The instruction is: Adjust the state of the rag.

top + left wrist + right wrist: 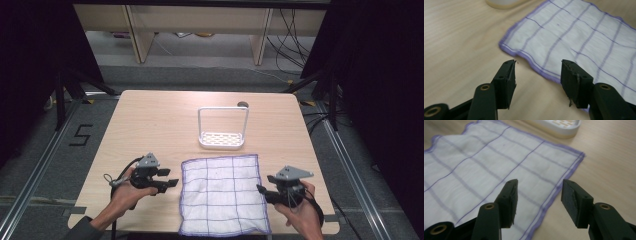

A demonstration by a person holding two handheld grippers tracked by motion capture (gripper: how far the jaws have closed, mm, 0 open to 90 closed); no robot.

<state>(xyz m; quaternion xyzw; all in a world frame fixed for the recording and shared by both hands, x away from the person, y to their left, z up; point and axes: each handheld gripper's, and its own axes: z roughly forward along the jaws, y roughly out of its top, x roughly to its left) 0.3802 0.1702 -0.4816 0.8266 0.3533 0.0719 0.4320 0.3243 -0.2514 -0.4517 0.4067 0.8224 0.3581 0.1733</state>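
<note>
A pale wood-grain table (pixel 150 125) stands on grey floor marked "5", black curtains either side. The white square cloth with purple grid lines (pixel 222 192) lies flat at the table's 6 o'clock edge, sides square to it, no clear long axis. Left gripper (pixel 171 178) at its 9 o'clock, right gripper (pixel 260 189) at 3 o'clock, both released, jaws apart and empty. White plastic rack (pixel 222 127) at 12
</note>
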